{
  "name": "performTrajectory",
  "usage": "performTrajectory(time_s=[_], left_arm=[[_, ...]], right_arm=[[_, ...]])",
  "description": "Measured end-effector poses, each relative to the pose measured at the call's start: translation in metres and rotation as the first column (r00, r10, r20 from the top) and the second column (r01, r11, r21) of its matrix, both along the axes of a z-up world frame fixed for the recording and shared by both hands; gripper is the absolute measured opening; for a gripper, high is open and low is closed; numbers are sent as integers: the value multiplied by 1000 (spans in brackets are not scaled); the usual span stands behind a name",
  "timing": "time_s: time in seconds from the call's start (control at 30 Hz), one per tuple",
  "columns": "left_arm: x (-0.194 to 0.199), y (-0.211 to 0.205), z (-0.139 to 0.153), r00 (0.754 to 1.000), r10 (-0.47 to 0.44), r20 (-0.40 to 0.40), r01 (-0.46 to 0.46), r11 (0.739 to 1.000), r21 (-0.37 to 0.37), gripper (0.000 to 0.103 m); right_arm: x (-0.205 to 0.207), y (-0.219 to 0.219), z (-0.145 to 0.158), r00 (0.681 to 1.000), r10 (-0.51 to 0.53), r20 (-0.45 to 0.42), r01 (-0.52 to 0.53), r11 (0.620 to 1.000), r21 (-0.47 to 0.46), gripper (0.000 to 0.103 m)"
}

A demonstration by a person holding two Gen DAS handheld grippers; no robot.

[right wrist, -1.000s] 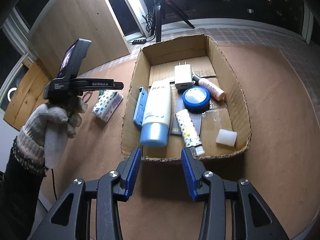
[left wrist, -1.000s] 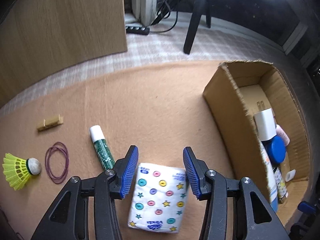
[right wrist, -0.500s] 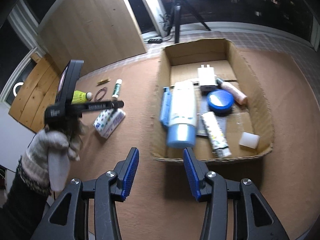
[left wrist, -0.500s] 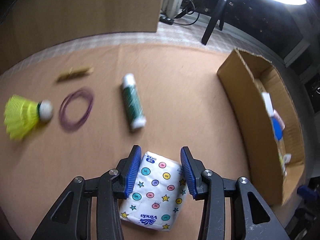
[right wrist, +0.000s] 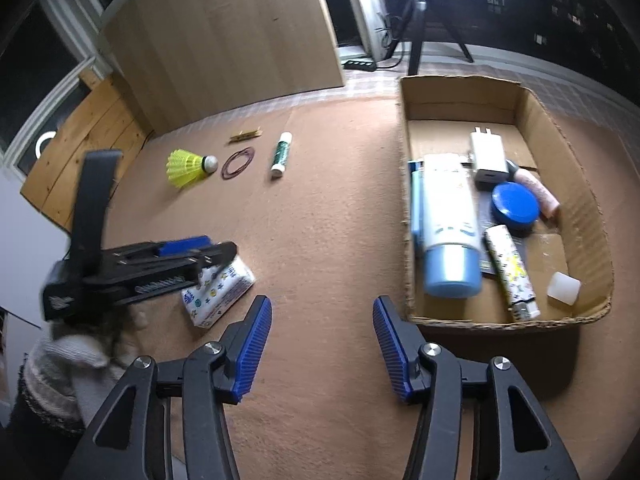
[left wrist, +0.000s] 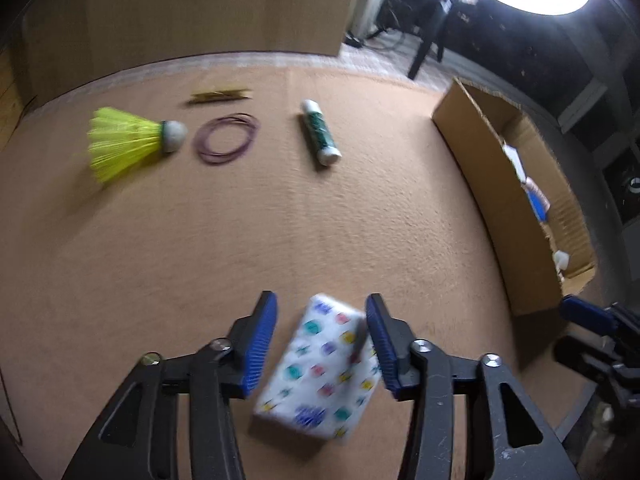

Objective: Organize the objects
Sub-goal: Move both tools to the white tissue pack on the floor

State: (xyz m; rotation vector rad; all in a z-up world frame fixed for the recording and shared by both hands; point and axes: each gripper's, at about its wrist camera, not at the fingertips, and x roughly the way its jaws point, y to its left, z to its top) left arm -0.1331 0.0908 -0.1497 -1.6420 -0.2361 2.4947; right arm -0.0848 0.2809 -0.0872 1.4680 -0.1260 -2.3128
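Here the left claw point(left wrist: 318, 344) is standing wide over the tissue pack point(left wrist: 320, 372), with one blue pad on each side of it; the right pad seems to be almost touching the pack, the left pad is apart from it, so I judge the pack is not gripped yet. The pack is lying flat on the brown bench point(left wrist: 280, 220), a little turned between the jaws. The picture is blurred, so contact I cannot confirm.

Further ahead of this claw, a glue stick point(left wrist: 320, 133), a purple rubber band point(left wrist: 226, 139), a yellow shuttlecock point(left wrist: 128, 142) and a small wooden clip point(left wrist: 220, 96) are lying well apart from the pack. To the right of the claw, the cardboard box point(left wrist: 476, 168) is standing open.

The right claw point(right wrist: 322, 344) is also wide and is holding nothing, hovering over bare bench just beside the box's near corner. Inside the box point(right wrist: 508, 320) a blue tube point(right wrist: 450, 224), a white charger point(right wrist: 488, 158), a blue round tin point(right wrist: 515, 205) and several small things are already lying.

So, in my judgement, the task is about half done: five things outside are waiting.
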Motion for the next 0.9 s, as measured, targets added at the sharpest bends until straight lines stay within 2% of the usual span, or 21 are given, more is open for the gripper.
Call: performTrajectory(time_s=[0.13,0.27,0.47,0.63,0.9], left_arm=[[11,-25,4,1000,21,-7,-21,1000,5,56],[22,-36,-3,1000,3,21,-4,1000,29,56],[41,-24,-11,999,-40,34,36,995,91,55],[57,-4,-14,995,-91,38,86,990,109,55],[64,-8,-14,996,-90,21,88,992,86,56]], right_arm=[[4,-12,-4,1000,17,-11,-17,1000,10,51],[5,-21,-8,999,20,-27,-20,1000,8,51],[2,-29,-17,1000,12,-24,-12,1000,-28,51],[-4,-36,-27,1000,10,19,-9,999,-51,51],[-19,-52,-44,994,23,110,-15,997,-70,51]])
